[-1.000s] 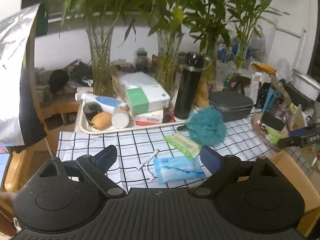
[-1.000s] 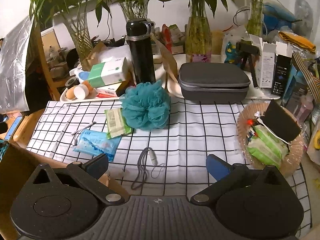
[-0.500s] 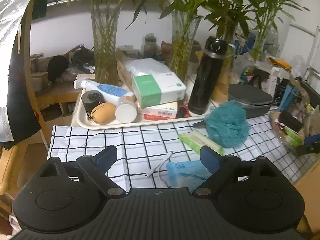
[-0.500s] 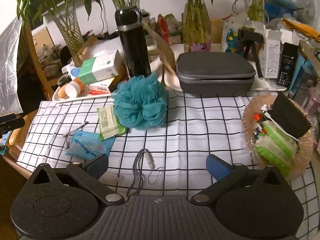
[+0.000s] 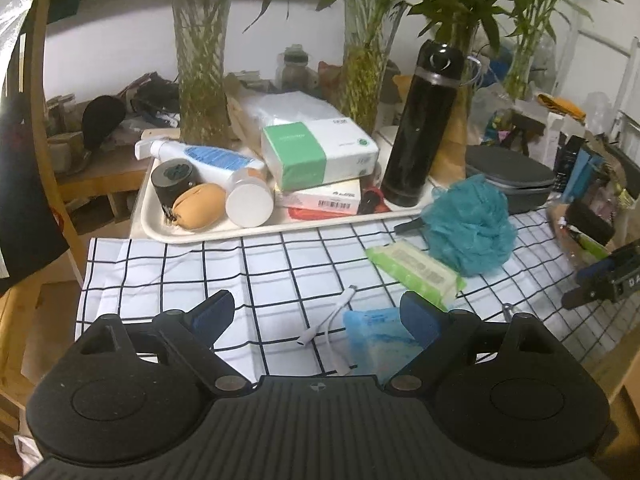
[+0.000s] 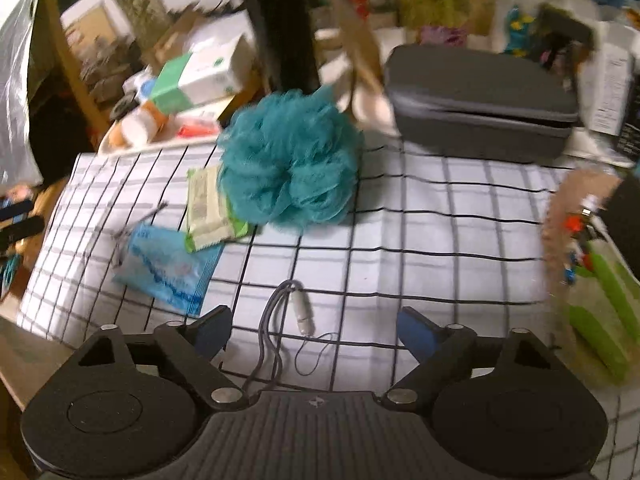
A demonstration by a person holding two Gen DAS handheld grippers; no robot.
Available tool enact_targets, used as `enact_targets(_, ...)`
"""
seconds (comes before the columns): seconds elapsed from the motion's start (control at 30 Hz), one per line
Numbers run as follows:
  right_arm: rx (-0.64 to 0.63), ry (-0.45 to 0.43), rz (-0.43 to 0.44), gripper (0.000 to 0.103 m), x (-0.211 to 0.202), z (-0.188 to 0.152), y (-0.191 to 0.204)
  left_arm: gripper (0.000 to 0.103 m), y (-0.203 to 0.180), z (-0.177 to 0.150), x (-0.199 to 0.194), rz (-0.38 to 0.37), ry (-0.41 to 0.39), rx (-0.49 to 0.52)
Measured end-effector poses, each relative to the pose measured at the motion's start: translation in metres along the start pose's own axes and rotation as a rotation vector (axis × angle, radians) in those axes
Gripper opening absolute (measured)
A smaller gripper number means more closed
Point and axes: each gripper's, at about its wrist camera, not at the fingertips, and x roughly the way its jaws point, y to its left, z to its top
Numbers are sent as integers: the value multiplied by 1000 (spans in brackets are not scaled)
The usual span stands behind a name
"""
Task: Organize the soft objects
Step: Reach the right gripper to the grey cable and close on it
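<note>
Left claw hangs wide open and empty over the blue pack. The teal loofah sits mid-worktop ahead of our right claw, whose jaws are closing on nothing, so we'd reopen wide and squeeze gently.

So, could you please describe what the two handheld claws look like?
Both the left claw and the right claw look alike: matte black plastic, a ribbed centre plate with a small round emblem, two round discs, silver pivot screws, and blue pads on the fingers.
</note>
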Motion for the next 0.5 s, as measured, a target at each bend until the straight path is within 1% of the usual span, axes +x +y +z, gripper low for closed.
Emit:
enact_targets(0.1,-51,27,23,84,12,3,6,91,2,0,6,-6,12,-7)
enact_targets(0.17,-93,41,22,80,20,6,11,91,4,1,10,-9,16,-11)
enact_targets(0.3,-166,66,50,77,33,10,18,91,9,1,18,-7,38,-21)
enact_targets(0.37,-190,84,64,74,42,12,22,91,11,1,22,4,50,-27)
enact_targets(0.43,-217,95,69,72,50,12,25,91,16,1,26,2,66,-45)
enact_targets(0.5,-237,112,64,70,59,11,27,91,22,2,29,-18,86,-91)
